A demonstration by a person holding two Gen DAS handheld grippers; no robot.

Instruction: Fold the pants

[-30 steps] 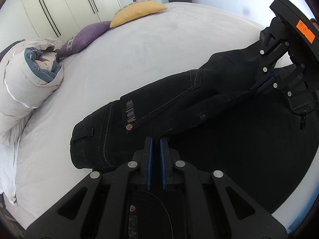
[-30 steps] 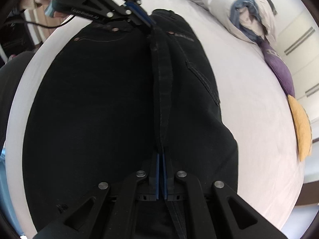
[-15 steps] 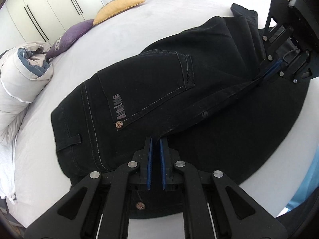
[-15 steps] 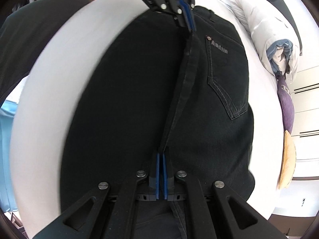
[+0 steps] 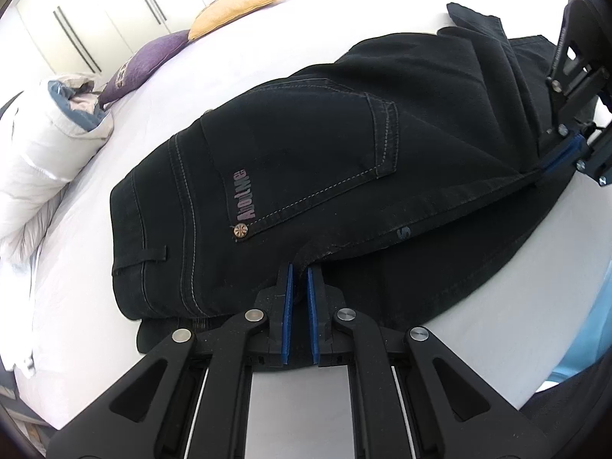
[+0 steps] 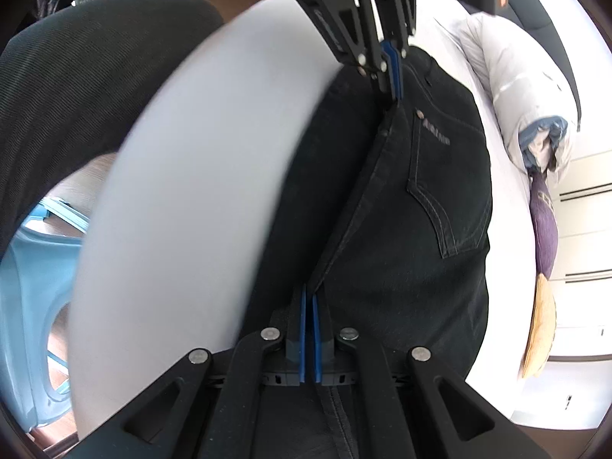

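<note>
The black jeans (image 5: 325, 160) lie on the white bed (image 5: 267, 57), one half folded over the other, back pocket facing up. My left gripper (image 5: 298, 271) is shut on the folded edge near the waistband. My right gripper (image 6: 310, 298) is shut on the same edge further along the leg; it also shows at the right of the left wrist view (image 5: 554, 160). The edge is stretched taut between the two grippers. The jeans (image 6: 420, 210) fill the middle of the right wrist view, with the left gripper (image 6: 390, 76) at the top.
A rolled white duvet (image 5: 42, 145), a purple cushion (image 5: 149, 61) and a yellow cushion (image 5: 233, 4) lie at the far side of the bed. White wardrobe doors (image 5: 95, 11) stand behind. A light-blue plastic chair (image 6: 34, 267) stands beside the near bed edge.
Both grippers have carried the held edge over toward the near side of the bed, so the top half has come down flat on the lower half. Both stay shut on the fabric.
</note>
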